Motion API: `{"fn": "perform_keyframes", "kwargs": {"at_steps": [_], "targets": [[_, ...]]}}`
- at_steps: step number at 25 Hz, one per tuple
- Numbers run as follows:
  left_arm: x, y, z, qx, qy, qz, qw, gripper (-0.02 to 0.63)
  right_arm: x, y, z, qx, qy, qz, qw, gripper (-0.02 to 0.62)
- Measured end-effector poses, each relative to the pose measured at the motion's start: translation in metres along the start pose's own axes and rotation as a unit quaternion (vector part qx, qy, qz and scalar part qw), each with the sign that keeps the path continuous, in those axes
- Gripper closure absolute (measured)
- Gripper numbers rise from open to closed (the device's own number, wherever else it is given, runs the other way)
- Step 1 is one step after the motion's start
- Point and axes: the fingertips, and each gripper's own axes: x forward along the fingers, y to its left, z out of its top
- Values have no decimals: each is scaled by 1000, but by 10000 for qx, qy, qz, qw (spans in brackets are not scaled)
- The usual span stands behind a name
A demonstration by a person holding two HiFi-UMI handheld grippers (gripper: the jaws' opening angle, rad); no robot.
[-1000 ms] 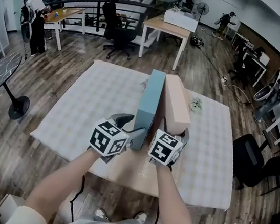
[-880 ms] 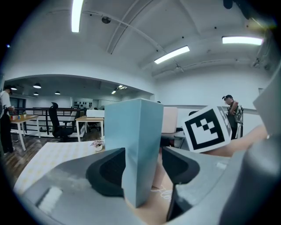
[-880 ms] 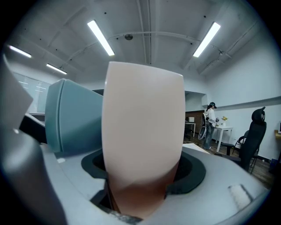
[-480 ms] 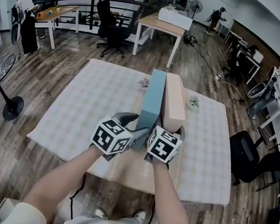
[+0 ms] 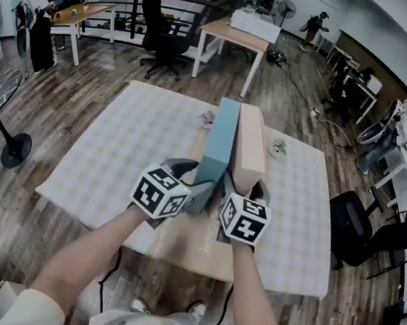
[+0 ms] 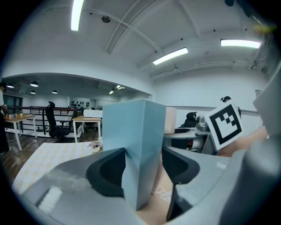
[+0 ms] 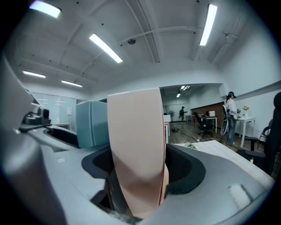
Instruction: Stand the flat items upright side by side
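Now, left tool (image 6: pixel 144 157) clamped on upright blue box (image 5: pixel 220 141), right tool (image 7: pixel 138 169) clamped on upright pink box (image 5: pixel 249 148) beside it

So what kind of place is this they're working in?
Most likely an open-plan office or lab workspace. Wooden desks stand about the room, a black swivel chair sits by one of them, and a standing fan is at the back.

One blue box (image 5: pixel 219 139), one pink box (image 5: pixel 249 146), two tongs: left tongs (image 5: pixel 201 186), right tongs (image 5: pixel 244 189).
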Motion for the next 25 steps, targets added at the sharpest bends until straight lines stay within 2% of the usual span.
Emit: {"fn": "perform_keyframes", "kwargs": {"at_steps": [6,8,13,16,25], "targets": [[1,2,-1,-39,26,99,9999,334,-18,3,-5,-307,127,1089,9935,265],[1,3,0,-80,13,148,9999,334,-22,2,-8,-436,203,1349,9897,293],[4,3,2,-71,46,190,9998,334,-26,-2,-11,-578,274,1847,9807,304],[2,8,3,-67,62,201,9998,334,-23,3,-10,-510,224,1940,9794,310],[3,7,6,-54,125,204,9997,334,-19,23,-5,-4,32,1881,9822,330]]}}
